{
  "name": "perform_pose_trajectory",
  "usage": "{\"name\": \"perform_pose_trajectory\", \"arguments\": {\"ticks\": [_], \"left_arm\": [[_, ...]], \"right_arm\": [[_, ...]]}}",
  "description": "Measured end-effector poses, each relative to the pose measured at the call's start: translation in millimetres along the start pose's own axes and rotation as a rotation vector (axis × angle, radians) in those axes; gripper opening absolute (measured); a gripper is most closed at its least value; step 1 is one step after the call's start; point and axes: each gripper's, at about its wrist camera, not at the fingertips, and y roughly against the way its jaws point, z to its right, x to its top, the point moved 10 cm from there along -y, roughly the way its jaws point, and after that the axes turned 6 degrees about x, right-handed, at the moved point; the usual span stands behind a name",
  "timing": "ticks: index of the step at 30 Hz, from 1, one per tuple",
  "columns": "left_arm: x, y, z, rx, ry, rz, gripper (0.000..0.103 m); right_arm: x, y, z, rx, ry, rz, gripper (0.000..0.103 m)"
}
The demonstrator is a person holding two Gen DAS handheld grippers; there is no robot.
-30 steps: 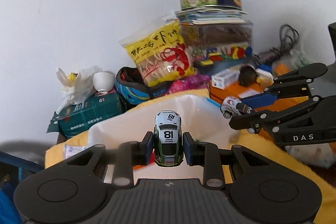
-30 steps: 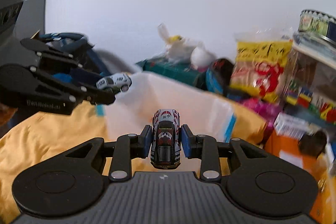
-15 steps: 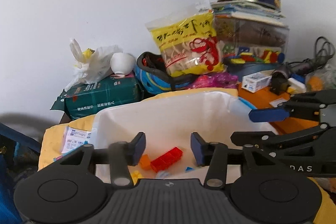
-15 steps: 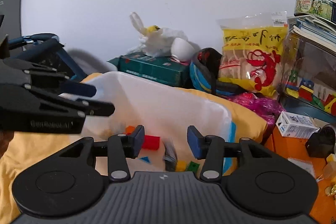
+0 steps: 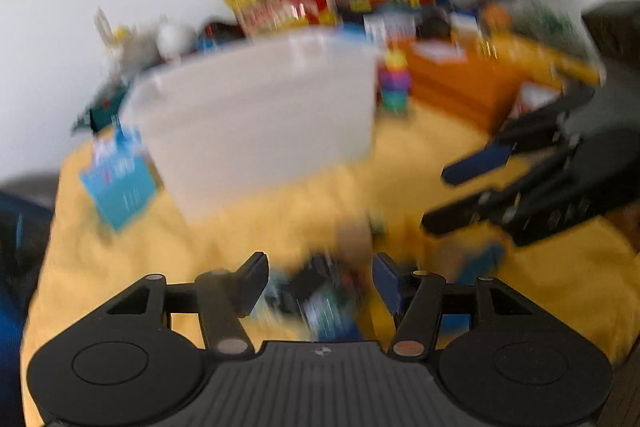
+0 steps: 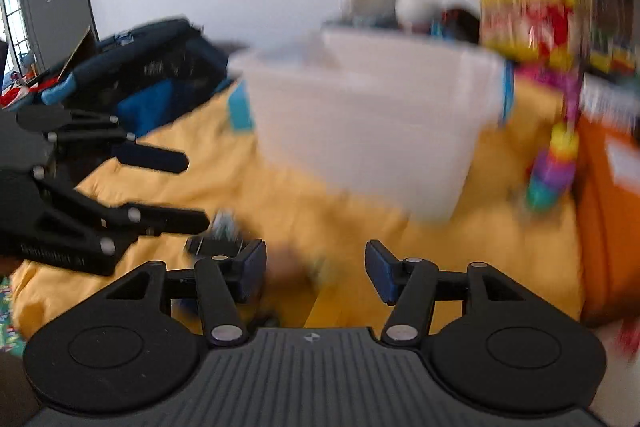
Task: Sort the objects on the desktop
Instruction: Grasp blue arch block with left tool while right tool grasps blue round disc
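Both claws, left (image 5: 319, 283) and right (image 6: 316, 269), hang empty with jaws opening over small blurred toys (image 5: 324, 295) strewn on the yellow-clothed bench (image 5: 280, 211), before the white plastic sorting bin (image 5: 256, 115).

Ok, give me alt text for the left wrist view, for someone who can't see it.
Blurred view along the left gripper, its jaws opening with nothing gripped, above small dark items too smeared to identify on a yellow cloth. A white bin stands behind, clutter along the wall beyond it, and the right gripper reaches in from the right edge.
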Motion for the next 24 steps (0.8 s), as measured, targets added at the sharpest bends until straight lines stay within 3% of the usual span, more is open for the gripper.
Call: {"name": "perform_pose_trajectory", "arguments": {"ticks": [7, 13, 16, 24], "left_arm": [[-45.8, -2.7, 7.3, -0.007, 0.040, -0.103, 0.061], [-45.4, -11.9, 10.4, -0.015, 0.017, -0.084, 0.060], [-42.2, -21.5, 14.5, -0.035, -0.011, -0.095, 0.038], [-52.4, 3.1, 26.6, -0.133, 0.001, -0.241, 0.038]], "right_arm": [[-45.1, 12.0, -9.4, -0.036, -0.007, -0.071, 0.059], [-61.4, 13.1, -10.3, -0.045, -0.035, -0.097, 0.059], [-63.6, 14.1, -14.0, -0.046, -0.023, -0.096, 0.059], [-67.6, 14.1, -13.1, -0.081, 0.017, -0.111, 0.059]]}}
